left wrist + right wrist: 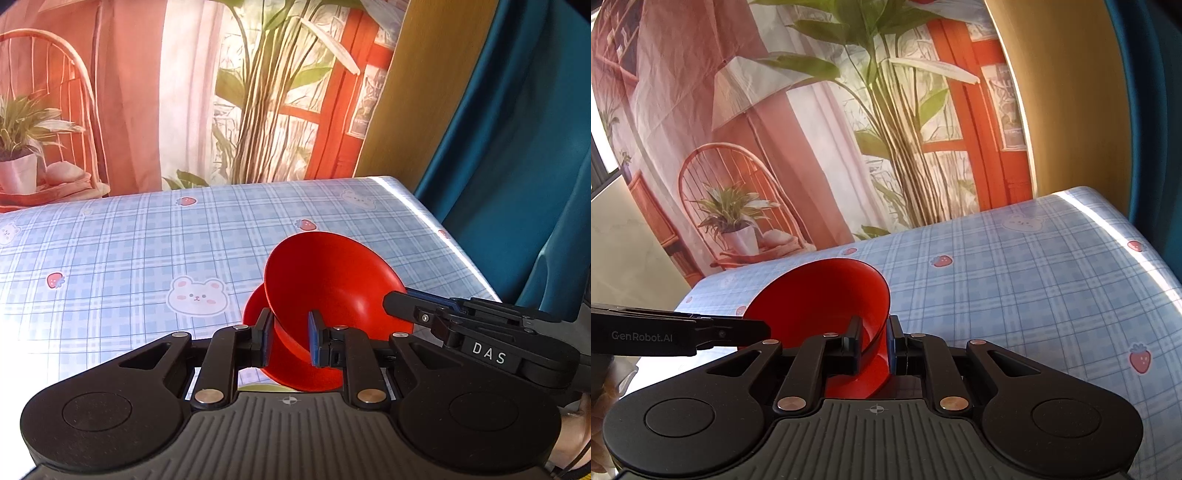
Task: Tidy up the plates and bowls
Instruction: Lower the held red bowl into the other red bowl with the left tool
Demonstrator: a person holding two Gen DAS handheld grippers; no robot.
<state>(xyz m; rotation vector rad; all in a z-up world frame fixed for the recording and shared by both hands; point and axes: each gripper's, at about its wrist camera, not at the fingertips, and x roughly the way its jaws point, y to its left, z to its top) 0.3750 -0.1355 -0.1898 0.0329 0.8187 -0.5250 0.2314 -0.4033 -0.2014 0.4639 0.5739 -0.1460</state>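
Nearest the left wrist camera, the left tongs [290, 341] are pinched narrow on the rim of a red bowl [328, 280], one blue-padded finger [315, 341] inside the wall and the other outside. The bowl is tipped steeply on edge, its mouth facing up and away, and it is held clear of the counter [129, 258]. A second red rim [255, 308] shows just behind and below the first (whether it is a separate bowl nested underneath or part of the same one, I cannot tell).

From the right, the right tongs [397, 299] reach in and meet the bowl's opposite rim. In the right wrist view these tongs [873, 343] are likewise closed narrow on the thin bowl [827, 295] wall, which stands upright between the pads, and the left tongs [757, 330] come in from the left edge to the bowl's far side.

Beyond the bowl lies the counter, covered in a blue checked cloth with bears and strawberries. Farther back hangs a printed backdrop [184, 92] of a chair, plants and a red window, with a teal curtain [517, 147] at the right.
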